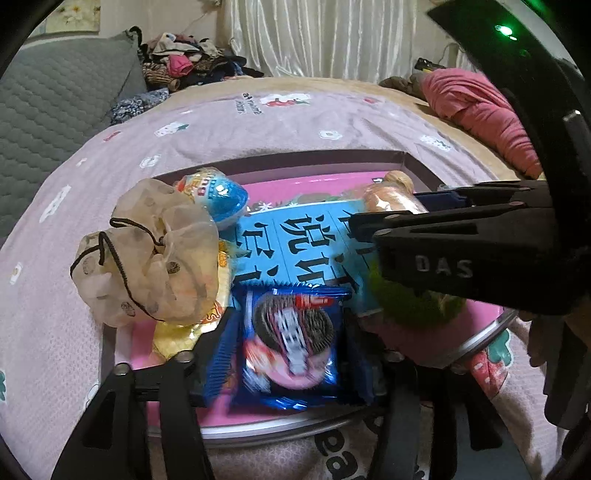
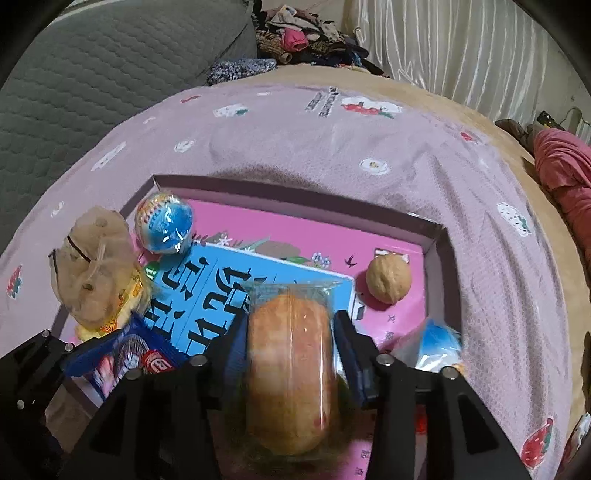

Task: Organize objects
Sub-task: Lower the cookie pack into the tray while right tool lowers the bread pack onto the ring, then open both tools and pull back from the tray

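- My left gripper (image 1: 288, 350) clamps the blue foil cookie packet (image 1: 290, 349) over the pink tray (image 2: 436, 243).
- My right gripper (image 2: 291, 354) squeezes the clear-wrapped orange bun (image 2: 291, 369).
- "DAS" is embossed on that gripper's body.

You get soft, even indoor light with faint shadows. Both fisheye views bend hard at their black rims. A green LED (image 1: 504, 30) flares top right. The cookie pack (image 1: 291, 341) and the wrapped bun (image 2: 291, 373) smear with blur; the bedspread (image 2: 332, 147) stays sharp.

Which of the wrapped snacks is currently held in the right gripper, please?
The wrapped orange bun, between the right gripper; the Oreo packet sits in the left gripper.
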`<state>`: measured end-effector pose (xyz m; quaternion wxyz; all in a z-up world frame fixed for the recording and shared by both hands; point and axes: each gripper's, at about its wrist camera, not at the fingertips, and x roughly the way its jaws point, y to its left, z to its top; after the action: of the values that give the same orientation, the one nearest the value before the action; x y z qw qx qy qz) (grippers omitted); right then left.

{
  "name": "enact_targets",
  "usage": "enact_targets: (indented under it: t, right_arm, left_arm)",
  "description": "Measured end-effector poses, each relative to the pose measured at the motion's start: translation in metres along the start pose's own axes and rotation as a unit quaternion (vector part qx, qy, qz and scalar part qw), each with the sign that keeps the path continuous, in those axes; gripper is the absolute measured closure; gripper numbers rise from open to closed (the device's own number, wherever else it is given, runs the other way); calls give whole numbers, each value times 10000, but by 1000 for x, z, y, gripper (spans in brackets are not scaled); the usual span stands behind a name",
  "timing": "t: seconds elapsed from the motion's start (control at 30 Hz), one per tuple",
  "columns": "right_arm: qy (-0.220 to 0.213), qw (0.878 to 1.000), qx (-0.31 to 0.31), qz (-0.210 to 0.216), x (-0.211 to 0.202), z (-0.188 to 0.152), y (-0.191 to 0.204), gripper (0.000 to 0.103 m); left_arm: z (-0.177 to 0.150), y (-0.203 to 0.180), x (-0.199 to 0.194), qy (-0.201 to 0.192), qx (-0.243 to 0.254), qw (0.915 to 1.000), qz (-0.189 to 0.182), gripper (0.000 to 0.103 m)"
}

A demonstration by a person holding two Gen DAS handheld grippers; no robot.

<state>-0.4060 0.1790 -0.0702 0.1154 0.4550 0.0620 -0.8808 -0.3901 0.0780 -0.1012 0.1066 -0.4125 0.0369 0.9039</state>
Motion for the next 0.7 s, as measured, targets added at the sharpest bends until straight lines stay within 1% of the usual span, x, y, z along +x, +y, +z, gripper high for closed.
enact_targets:
  t: [0.03, 0.07, 0.13, 0.17, 0.27, 0.3, 0.33, 0.4, 0.47, 0.53, 0.57, 0.6, 0.63, 0.7]
  right_arm:
    - [-27, 10000, -1, -29, -5, 0, 0, 46]
    - [-63, 10000, 2, -43, -9, 1, 0, 43]
    - [-134, 9999, 8, -67, -20, 3, 0, 35]
    - [-166, 9998, 13, -92, -26, 5, -1, 34]
    - [-318, 9994, 7, -169, -51, 8, 1, 29]
    - [-397, 9990, -1, -215, -62, 8, 1, 26]
    - [-493, 9984, -3, -260, -75, 8, 2, 21]
    - [-719, 9969, 24, -325, -102, 7, 3, 15]
    - [-1013, 9943, 110, -327, -136, 1, 4, 12]
    - [-1234, 9917, 179, -318, -167, -7, 5, 3]
    - [-1339, 9902, 204, -336, -182, -11, 5, 1]
    - [-1439, 9888, 216, -341, -197, -17, 7, 1]
    - [-1535, 9874, 199, -325, -214, -25, 10, 1]
    - [-1610, 9862, 193, -332, -233, -36, 16, 1]
  left_arm:
    - [0, 1, -2, -5, -6, 10000, 12, 39]
    - [0, 2, -5, -26, -19, 10000, 26, 37]
    - [2, 5, -11, -42, -75, 10000, 32, 30]
    - [3, 6, -15, -71, -107, 9999, 35, 26]
    - [8, 7, -33, -172, -128, 9997, 72, 24]
    - [9, 7, -41, -213, -143, 9996, 74, 23]
    - [10, 7, -51, -270, -159, 9995, 56, 23]
    - [11, 7, -72, -387, -193, 9990, 77, 22]
    - [14, 7, -96, -540, -215, 9982, 159, 21]
    - [13, 8, -122, -683, -226, 9971, 258, 10]
    - [12, 9, -134, -737, -230, 9966, 295, 2]
    - [10, 10, -146, -803, -235, 9959, 346, 0]
    - [7, 11, -161, -892, -247, 9949, 390, 0]
    - [0, 13, -183, -981, -279, 9937, 453, 0]
